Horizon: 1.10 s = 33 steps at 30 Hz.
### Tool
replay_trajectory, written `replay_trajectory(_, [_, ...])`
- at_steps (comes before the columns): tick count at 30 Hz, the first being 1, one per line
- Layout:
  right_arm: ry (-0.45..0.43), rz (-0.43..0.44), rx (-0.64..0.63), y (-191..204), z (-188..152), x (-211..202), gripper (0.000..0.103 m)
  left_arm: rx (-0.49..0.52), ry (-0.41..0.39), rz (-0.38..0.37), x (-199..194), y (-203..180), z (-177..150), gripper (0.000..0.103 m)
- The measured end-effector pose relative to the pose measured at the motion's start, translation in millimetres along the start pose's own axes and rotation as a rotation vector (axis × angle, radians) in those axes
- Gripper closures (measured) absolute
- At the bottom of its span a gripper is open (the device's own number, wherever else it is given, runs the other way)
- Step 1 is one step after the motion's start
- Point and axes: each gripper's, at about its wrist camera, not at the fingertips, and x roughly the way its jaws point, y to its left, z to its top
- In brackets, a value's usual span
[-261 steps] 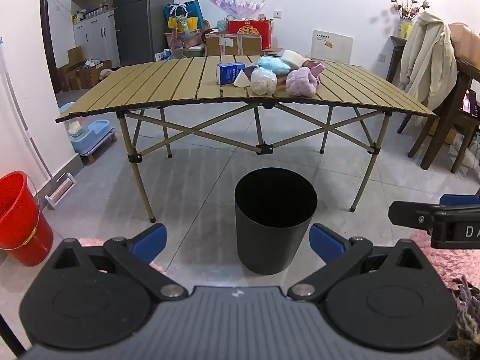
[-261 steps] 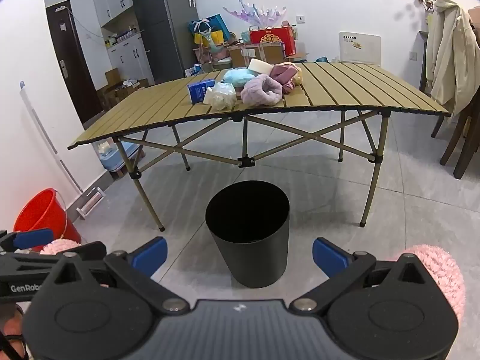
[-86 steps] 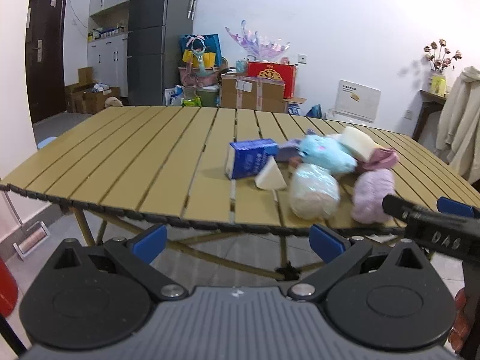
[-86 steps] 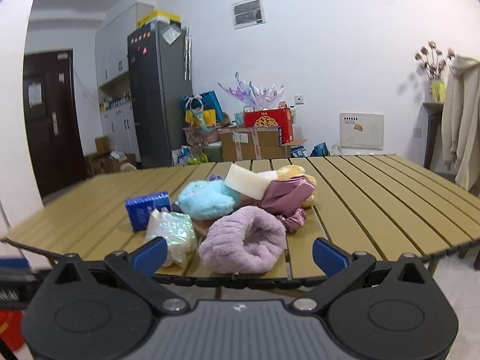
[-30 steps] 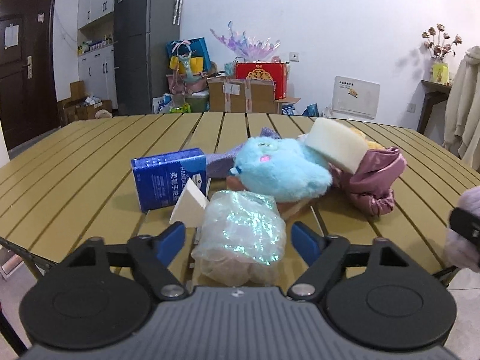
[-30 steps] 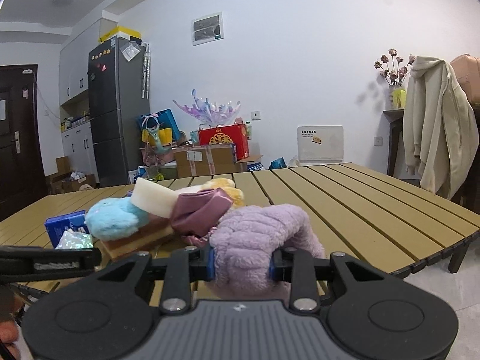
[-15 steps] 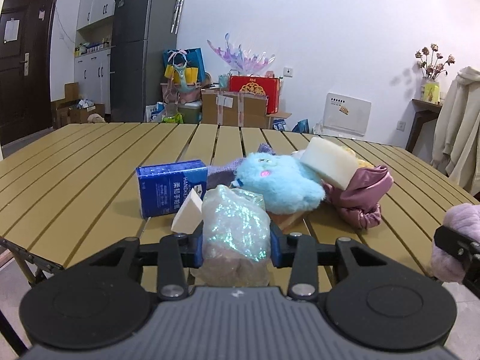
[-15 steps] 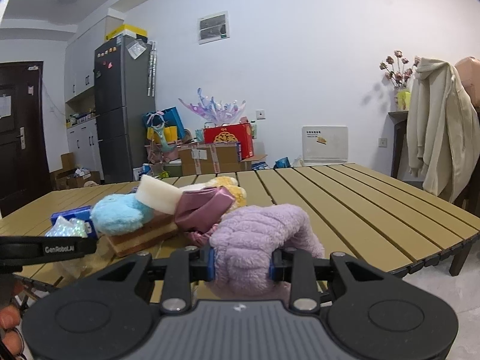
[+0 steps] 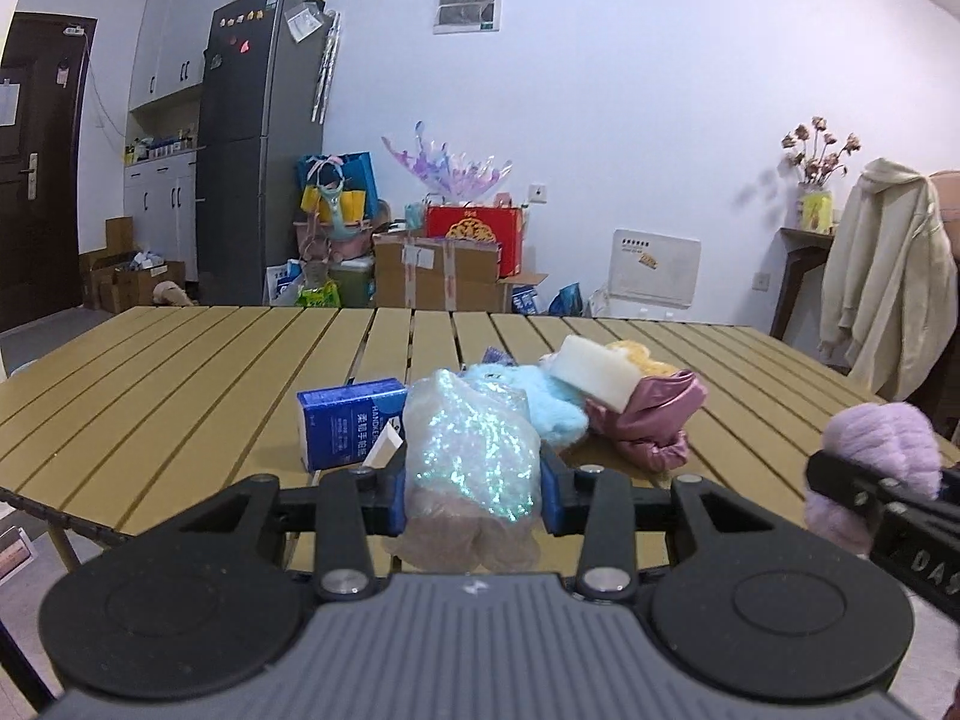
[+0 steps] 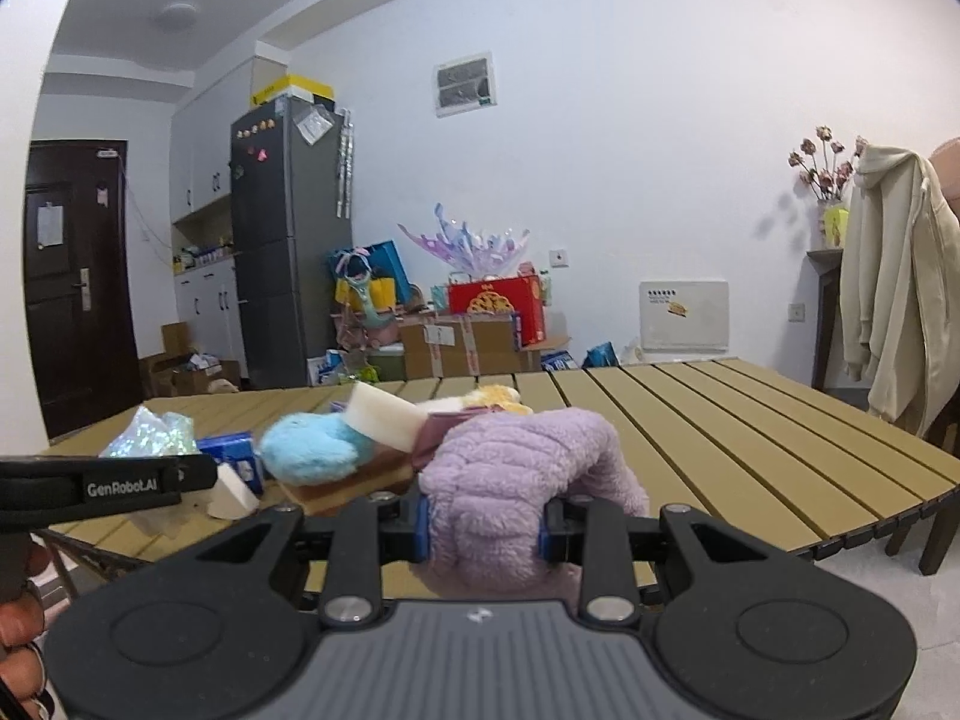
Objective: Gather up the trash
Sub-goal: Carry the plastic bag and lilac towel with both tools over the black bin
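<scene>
My left gripper [image 9: 472,495] is shut on a crinkly iridescent plastic bag [image 9: 471,450] and holds it above the near edge of the slatted table [image 9: 180,384]. My right gripper [image 10: 483,525] is shut on a fluffy purple scrunchie [image 10: 516,468], also lifted off the table; it shows at the right of the left wrist view [image 9: 879,450]. Still on the table lie a blue tissue pack [image 9: 351,429], a white wedge sponge [image 10: 231,495], a light blue plush [image 9: 540,399], a white foam block [image 9: 594,378] and a pink satin scrunchie [image 9: 657,420]. The bin is out of view.
A chair draped with a cream coat [image 10: 894,306] stands at the right. Boxes and gift bags [image 9: 444,264] pile up beyond the table by the fridge [image 9: 258,150]. A dark door [image 10: 72,282] is at the far left.
Both grippers have risen with their loads: the plastic bag and the purple scrunchie now hang higher above the table edge. The left gripper closed on the bag about a second ago.
</scene>
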Motion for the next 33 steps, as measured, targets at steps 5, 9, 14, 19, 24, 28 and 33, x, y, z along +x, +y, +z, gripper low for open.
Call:
replay_trajectory(5, [-0.008, 0.025, -0.020, 9, 2, -21, 0.074, 0.021, -0.033, -0.015, -31, -1, 5, 0.063])
replay_trajectory(9, [0.002, 0.036, -0.019, 13, -1, -36, 0.074, 0.052, -0.055, -0.023, -57, -4, 4, 0.063])
replay_trajectory(14, [0.019, 0.049, -0.028, 18, -6, -57, 0.074, 0.091, -0.053, -0.027, -81, -9, -1, 0.063])
replay_trajectory(19, [0.059, 0.056, -0.037, 21, -16, -79, 0.074, 0.104, -0.039, -0.017, -105, -9, -14, 0.063])
replay_trajectory(24, [0.099, 0.069, -0.043, 24, -25, -100, 0.074, 0.102, -0.016, -0.023, -126, -7, -26, 0.063])
replay_trajectory(28, [0.131, 0.076, -0.049, 27, -34, -115, 0.074, 0.111, 0.007, -0.023, -140, -5, -35, 0.063])
replay_trajectory(33, [0.178, 0.079, -0.045, 27, -44, -128, 0.074, 0.109, 0.048, -0.018, -153, 0, -50, 0.063])
